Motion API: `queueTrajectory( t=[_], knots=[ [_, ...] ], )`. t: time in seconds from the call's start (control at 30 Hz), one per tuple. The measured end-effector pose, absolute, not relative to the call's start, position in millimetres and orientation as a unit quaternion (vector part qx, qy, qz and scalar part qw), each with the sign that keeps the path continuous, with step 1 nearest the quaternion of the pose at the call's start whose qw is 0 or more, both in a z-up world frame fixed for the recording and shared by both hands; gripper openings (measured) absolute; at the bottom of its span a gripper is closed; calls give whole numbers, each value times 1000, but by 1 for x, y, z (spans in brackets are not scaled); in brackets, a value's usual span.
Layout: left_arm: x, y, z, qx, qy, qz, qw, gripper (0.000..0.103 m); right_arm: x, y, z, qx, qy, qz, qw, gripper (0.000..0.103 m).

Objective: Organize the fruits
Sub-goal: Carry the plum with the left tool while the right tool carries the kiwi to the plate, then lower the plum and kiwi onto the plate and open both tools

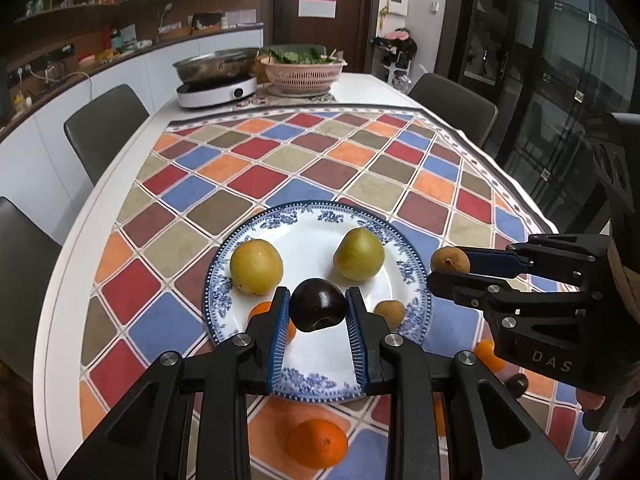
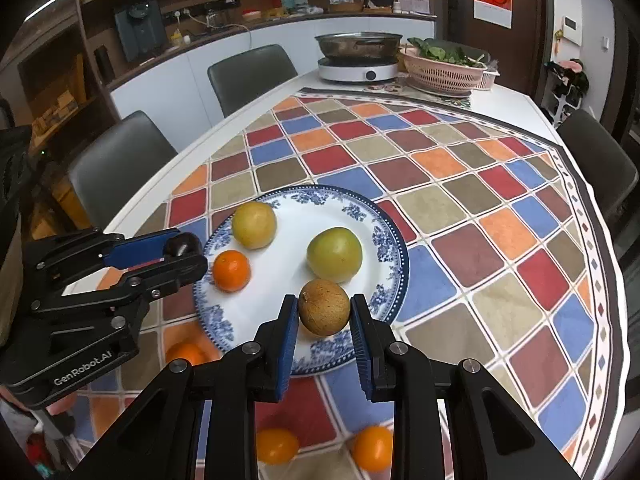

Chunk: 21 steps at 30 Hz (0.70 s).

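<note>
A blue-and-white plate (image 1: 304, 224) (image 2: 384, 216) sits on the checked tablecloth. On it lie two yellow-green fruits (image 1: 256, 266) (image 1: 359, 254), an orange (image 2: 231, 271) and a small tan fruit (image 1: 390, 314). My left gripper (image 1: 318, 312) is shut on a dark plum (image 1: 318, 310) above the plate's near part; it shows at the left of the right wrist view (image 2: 184, 250). My right gripper (image 2: 324, 316) is shut on a tan round fruit (image 2: 324, 307) over the plate's near rim; it shows at the right of the left wrist view (image 1: 450, 264).
Loose oranges lie on the cloth in front of the plate (image 1: 318, 448) (image 2: 277, 446) (image 2: 372, 448) (image 2: 185, 354). At the table's far end stand an induction cooker with a metal pan (image 1: 218, 80) and a pink colander of greens (image 1: 302, 68). Chairs surround the table (image 1: 105, 128).
</note>
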<state>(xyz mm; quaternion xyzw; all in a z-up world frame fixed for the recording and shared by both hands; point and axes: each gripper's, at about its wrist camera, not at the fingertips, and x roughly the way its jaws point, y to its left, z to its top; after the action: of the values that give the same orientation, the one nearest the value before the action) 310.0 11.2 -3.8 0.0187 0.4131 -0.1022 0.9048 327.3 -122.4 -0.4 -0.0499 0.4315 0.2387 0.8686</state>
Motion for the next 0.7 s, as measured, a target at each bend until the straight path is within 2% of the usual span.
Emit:
queueTrajectory(
  t=[0.7],
  knots=[
    [351,22,-37,17,455,-90,886,28,365,-99,-33,-43,464,257,847,27]
  ],
)
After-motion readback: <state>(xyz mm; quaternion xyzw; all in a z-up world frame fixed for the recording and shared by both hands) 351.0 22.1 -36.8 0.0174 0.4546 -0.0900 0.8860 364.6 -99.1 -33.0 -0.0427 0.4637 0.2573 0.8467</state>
